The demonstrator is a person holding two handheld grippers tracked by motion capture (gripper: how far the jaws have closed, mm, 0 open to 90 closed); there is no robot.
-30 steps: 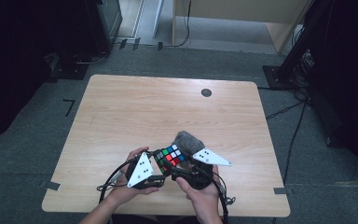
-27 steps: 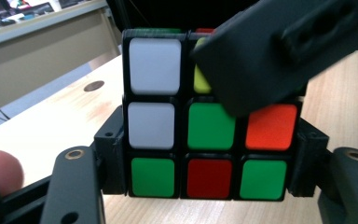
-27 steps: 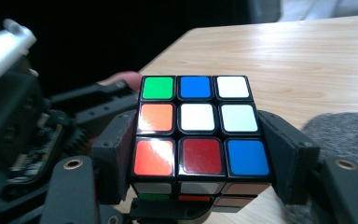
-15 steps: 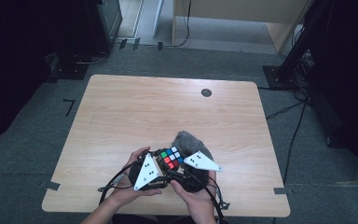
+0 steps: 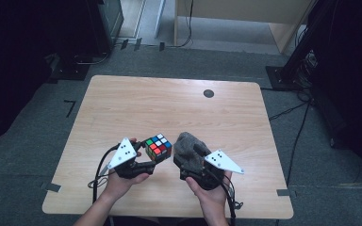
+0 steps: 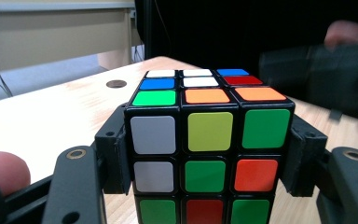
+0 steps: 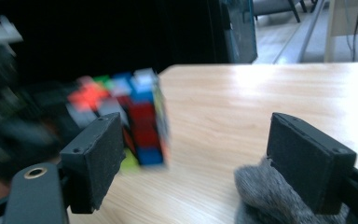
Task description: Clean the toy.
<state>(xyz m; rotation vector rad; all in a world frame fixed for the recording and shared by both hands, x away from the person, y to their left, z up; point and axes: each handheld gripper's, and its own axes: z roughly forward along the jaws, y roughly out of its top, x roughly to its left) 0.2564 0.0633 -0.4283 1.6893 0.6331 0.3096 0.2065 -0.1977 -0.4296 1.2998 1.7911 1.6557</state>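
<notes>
Claws first, from the high view: the left claw (image 5: 143, 157) pinches the small plastic puzzle cube with coloured squares (image 5: 158, 147) and holds it up off the light wooden table (image 5: 136, 103); the cube sits at about 6 o'clock on the table, a bit toward 7; the right claw (image 5: 188, 157) is just beside it at 5 o'clock, with the fuzzy grey cloth lump (image 5: 187, 147) under its tip; the two claws are apart, with a gap between cube and cloth; a small round dark hole cover (image 5: 209, 93) sits at 1 o'clock, well apart from both.

Next, the left gripper view: the black pads (image 6: 116, 154) press on both sides of the cube (image 6: 205, 140); so the pick-up looks done.

Last, the right gripper view: the right claw (image 7: 214, 163) is spread wide and has just been opening; nothing is between its pads (image 7: 98, 154); the cube (image 7: 140, 121) is blurry at 10 o'clock, past the pad; the grey cloth (image 7: 265, 200) lies at 5 o'clock, touching the other pad from below.

I think the cube has been taken off the cloth and handed to one claw; what is left may be turning it or setting it down.

Count: one cube, one cloth, two claws, one table, one hole cover.
</notes>
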